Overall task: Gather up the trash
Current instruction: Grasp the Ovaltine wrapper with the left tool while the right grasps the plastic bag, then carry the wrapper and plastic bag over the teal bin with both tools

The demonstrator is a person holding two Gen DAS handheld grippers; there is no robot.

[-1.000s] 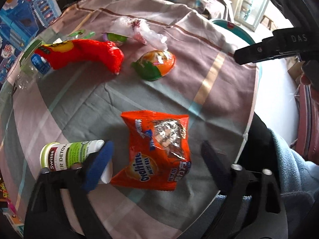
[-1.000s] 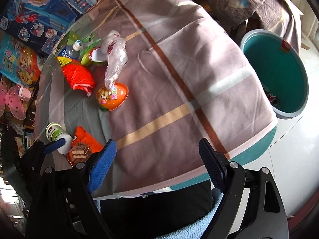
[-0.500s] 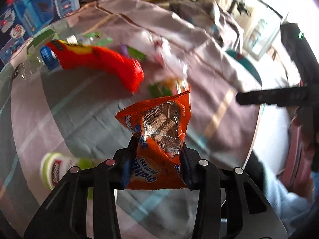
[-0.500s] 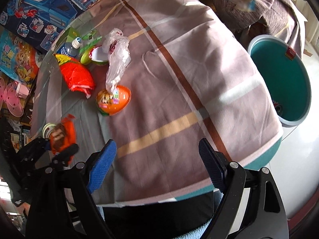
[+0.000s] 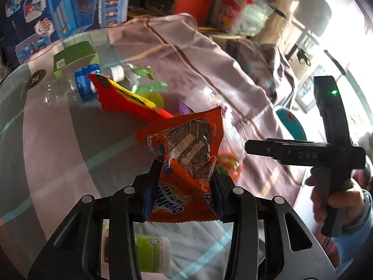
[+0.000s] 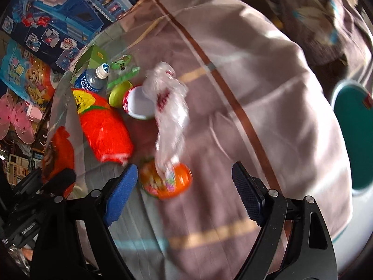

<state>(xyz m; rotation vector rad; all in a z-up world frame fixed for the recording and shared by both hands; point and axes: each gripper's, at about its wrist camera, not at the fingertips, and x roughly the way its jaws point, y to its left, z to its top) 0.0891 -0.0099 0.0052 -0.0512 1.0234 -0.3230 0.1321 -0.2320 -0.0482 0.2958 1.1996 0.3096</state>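
So the left gripper [image 5: 184, 186] is clamped tight on the orange Ovaltine packet [image 5: 184, 163], low in the middle of its own view and lifted off the tablecloth [image 5: 58, 140]; a second ago that packet lay flat between spread fingers. Only the left view shows the white supplement bottle [image 5: 149, 254] underneath. The right gripper [image 6: 184, 193] hangs wide open with nothing in it, right over the orange toy egg [image 6: 165, 182]. Only its view shows the teal trash bin [image 6: 354, 140] far off at the right edge.
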